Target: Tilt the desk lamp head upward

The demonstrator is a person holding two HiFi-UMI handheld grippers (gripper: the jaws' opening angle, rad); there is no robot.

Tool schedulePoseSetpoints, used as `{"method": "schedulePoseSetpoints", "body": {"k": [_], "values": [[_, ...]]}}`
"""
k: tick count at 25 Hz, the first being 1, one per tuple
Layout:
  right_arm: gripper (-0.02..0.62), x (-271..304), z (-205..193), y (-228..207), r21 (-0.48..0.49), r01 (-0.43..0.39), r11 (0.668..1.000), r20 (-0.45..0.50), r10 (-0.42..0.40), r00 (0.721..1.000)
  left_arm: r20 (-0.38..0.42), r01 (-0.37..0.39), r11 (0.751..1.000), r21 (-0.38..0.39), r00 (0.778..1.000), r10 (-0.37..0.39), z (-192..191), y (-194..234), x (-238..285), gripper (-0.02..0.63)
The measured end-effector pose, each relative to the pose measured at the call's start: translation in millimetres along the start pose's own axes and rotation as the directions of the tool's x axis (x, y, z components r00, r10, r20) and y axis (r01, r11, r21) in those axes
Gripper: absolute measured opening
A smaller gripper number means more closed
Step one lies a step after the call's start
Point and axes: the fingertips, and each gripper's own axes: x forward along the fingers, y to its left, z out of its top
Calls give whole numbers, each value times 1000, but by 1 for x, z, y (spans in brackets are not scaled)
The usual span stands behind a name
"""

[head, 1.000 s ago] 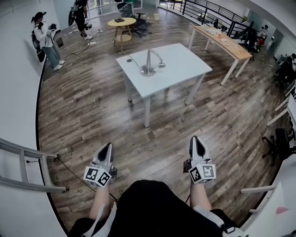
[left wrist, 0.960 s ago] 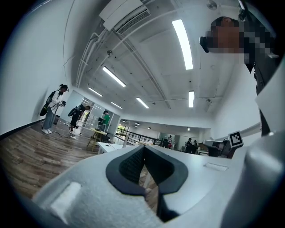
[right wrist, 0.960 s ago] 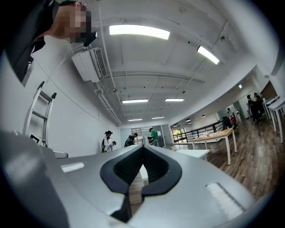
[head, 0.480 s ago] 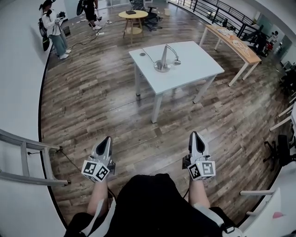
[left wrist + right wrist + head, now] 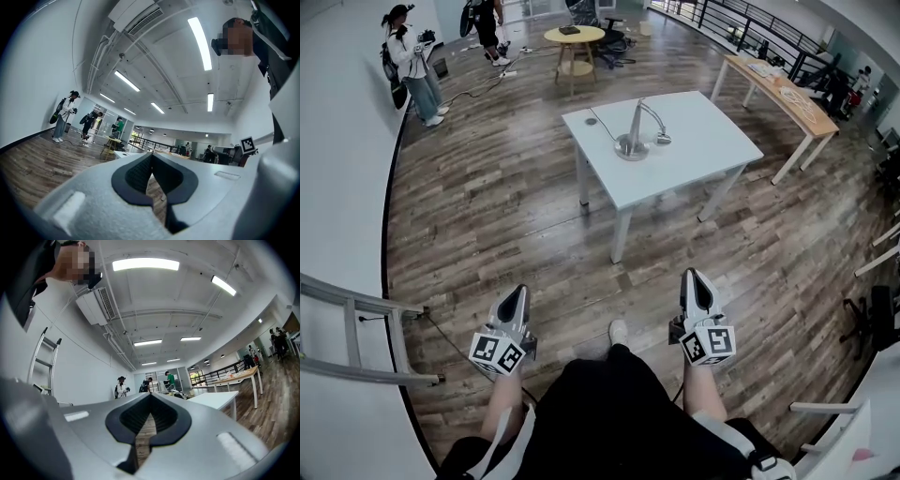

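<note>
Near the middle of the white table (image 5: 712,150), slightly toward its left edge, stands the desk lamp (image 5: 634,127): round base, stem leaning up, neck arching over toward the table's right edge, and the lamp head (image 5: 662,139) drooping low just above the tabletop. A cable runs from the base toward the far-left corner.

Lamp lies straight ahead and well apart from both grippers, with bare wood floor between. Left gripper (image 5: 514,305) and right gripper (image 5: 698,291) are held low in front of the person and aim forward. Each has its jaws together with nothing between them.

The lamp sits a little right of the midline and its head points right. So the right gripper looks like the nearer one for the lift, likely coming in under the head from the right edge.

Head view alone gives the lamp's shape and droop direction. Right gripper view shows the table edge past its closed tips, but the lamp there is too small to read. Left gripper view shows mostly ceiling, distant people, and a sliver of tabletop.
</note>
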Motion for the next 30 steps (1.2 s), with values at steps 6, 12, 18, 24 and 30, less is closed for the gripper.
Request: {"method": "schedulePoseSetpoints", "body": {"k": [6,12,18,24,30], "values": [[5,52,11,-43,5,-9,1000,33,9,999,35,15,1000,13,999,-15,6,0,63,-8],[5,89,7,-84,23,-8,1000,15,8,1000,20,33,999,5,999,-33,5,-14,126,-7],[5,118,-1,-118,46,-3,999,1,3,1000,5,49,999,17,999,-49,-2,-17,177,-8],[5,141,0,-150,59,0,998,2,0,1000,18,62,998,4,998,-62,2,-26,222,-7],[5,166,-6,-166,76,0,997,-14,1,1000,-3,62,998,11,998,-62,-6,-18,248,-7]]}}
